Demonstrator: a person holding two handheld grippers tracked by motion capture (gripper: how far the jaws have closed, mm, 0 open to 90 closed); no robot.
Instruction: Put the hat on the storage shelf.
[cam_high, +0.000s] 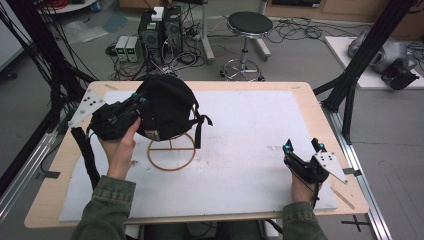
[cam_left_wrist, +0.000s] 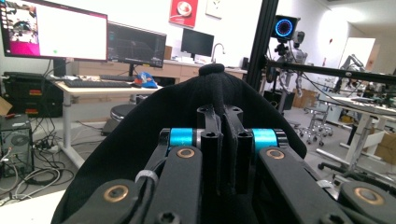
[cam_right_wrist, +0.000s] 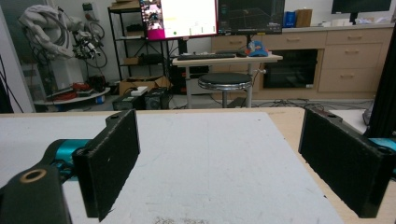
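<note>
Cap's (cam_high: 165, 107) the whole story here: a black baseball-type cap, sitting on or just over a wire stand (cam_high: 171, 152) made of a ring base and a hoop. The left gripper (cam_high: 136, 102) has its jaws pressed together on the cap's fabric; in the left gripper view the jaws meet with black cloth pinched between them and the crown (cam_left_wrist: 212, 88) bulging up just ahead, button on top. So the cap is right at that gripper's tips, spreading out away from it, with the stand just below and beyond.

My guess is the step is either seating the cap on the stand or lifting it off, can't tell which. Next move needs a steady hold and a clean vertical motion so the stand doesn't tip.

As for which way it points, the back strap (cam_high: 200, 125) hangs on the side away from the left gripper, so the long axis seems to run from gripper to strap. Brim isn't clearly visible.

Right gripper (cam_high: 303, 148) rests well apart on the white mat (cam_high: 250, 150), jaws spread wide, nothing between them.
</note>
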